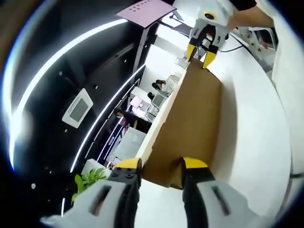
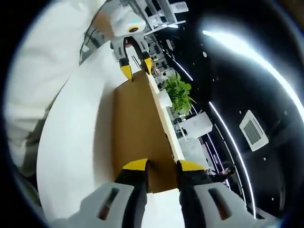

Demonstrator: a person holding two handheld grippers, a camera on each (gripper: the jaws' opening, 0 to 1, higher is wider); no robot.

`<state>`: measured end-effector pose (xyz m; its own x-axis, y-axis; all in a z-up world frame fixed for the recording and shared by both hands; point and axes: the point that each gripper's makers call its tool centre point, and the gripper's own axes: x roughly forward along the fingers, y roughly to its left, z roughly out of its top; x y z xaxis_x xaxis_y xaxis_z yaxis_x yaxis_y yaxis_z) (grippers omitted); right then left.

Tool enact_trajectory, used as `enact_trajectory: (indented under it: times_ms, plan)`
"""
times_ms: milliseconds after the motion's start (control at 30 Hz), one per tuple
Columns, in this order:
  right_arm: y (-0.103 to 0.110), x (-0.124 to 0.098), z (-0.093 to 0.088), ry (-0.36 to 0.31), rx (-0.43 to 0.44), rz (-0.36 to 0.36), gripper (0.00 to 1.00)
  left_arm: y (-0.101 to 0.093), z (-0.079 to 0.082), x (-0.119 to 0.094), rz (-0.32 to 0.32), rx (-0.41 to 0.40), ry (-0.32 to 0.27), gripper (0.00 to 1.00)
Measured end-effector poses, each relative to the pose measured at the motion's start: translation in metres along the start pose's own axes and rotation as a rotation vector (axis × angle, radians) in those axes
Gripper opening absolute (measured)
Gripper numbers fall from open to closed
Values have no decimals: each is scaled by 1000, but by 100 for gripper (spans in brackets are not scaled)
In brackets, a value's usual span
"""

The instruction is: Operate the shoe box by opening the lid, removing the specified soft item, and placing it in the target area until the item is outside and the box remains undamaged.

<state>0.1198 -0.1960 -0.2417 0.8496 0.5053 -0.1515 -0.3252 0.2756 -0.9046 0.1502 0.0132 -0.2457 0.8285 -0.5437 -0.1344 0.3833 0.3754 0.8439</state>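
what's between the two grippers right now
The brown shoe box lid spans the stretch: the left gripper is at one end, the right gripper at the other, in the left gripper view.

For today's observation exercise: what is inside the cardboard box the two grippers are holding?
Nothing inside can be seen. The brown box shows a closed cardboard face; the left gripper and right gripper grip opposite ends above the white table.

Light: bright ceiling strips [image 2: 247, 52], blown-out glare | Desk [image 1: 256, 142]: evenly lit, soft shadows | Edges: strong fisheye bending, slight blur
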Motion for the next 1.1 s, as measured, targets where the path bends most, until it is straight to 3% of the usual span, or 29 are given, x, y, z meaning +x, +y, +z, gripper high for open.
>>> enact_trajectory:
  times_ms: [233,333,367,400,433,533,567,667,700,800,900,933,967,1067,1100]
  plan:
    - [-9,-3,1,9,-9,-34,18,4,2,0,4,-14,-12,33]
    - [-15,-5,2,-1,-8,-73,5,4,2,0,1,-12,-10,33]
    - [-15,4,21,0,13,-69,3,4,2,0,1,-10,-11,33]
    - [-11,8,29,-10,52,-47,5,4,3,-1,1,-9,-13,33]
    - [-10,5,20,-17,73,-29,8,5,3,-1,-1,-12,-13,33]
    - [-12,5,19,-6,54,-29,16,6,3,0,-11,-20,-13,33]
    - [-8,-1,6,-20,36,-10,18,5,2,0,-15,-21,-12,33]
    - [0,8,27,-28,57,10,24,4,1,0,-16,-19,-11,33]
    - [0,5,20,-34,59,8,25,5,1,0,-13,-16,-12,33]
    - [2,7,25,-70,113,1,26,5,1,0,-12,-11,-16,33]
    - [2,-1,2,-65,118,0,28,4,1,0,-12,-6,-18,33]
    - [5,-4,-13,-62,102,-1,28,4,1,0,-11,-2,-18,33]
    - [3,-2,-5,-49,75,3,28,4,1,0,-11,-3,-18,33]
    - [-1,-5,-11,-3,-3,4,34,5,1,0,-10,-4,-22,33]
    - [-3,1,3,22,-29,1,36,6,1,-1,-8,-7,-25,33]
